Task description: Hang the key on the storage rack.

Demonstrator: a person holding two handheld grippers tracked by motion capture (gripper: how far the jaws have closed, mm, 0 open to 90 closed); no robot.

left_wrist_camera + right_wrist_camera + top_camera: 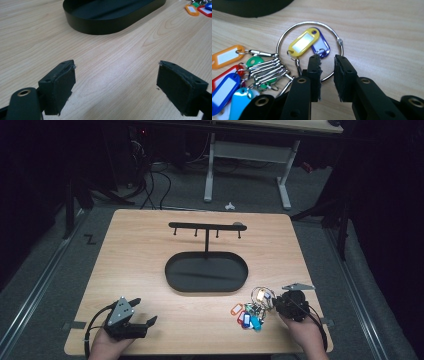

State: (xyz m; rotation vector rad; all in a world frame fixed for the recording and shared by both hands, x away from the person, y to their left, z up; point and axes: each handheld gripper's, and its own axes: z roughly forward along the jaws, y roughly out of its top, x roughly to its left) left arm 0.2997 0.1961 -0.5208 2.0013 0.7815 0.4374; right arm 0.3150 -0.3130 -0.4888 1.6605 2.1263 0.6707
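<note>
Right tool (pixel 327 61) hovers over the wooden bench (pixel 150 270), jaws narrowed on either side of a steel key ring's (pixel 287 32) near rim, a gap still showing between the pads and the wire. Left tool (pixel 116 72) rests wide open and empty at the near left edge. Beyond stands a black oval tray (pixel 172 270) with a hook rack (pixel 205 226). Coloured key tags (pixel 227 56) fan out left of the ring, a yellow tag (pixel 303 41) and a blue tag (pixel 323 47) lying inside it.
</note>
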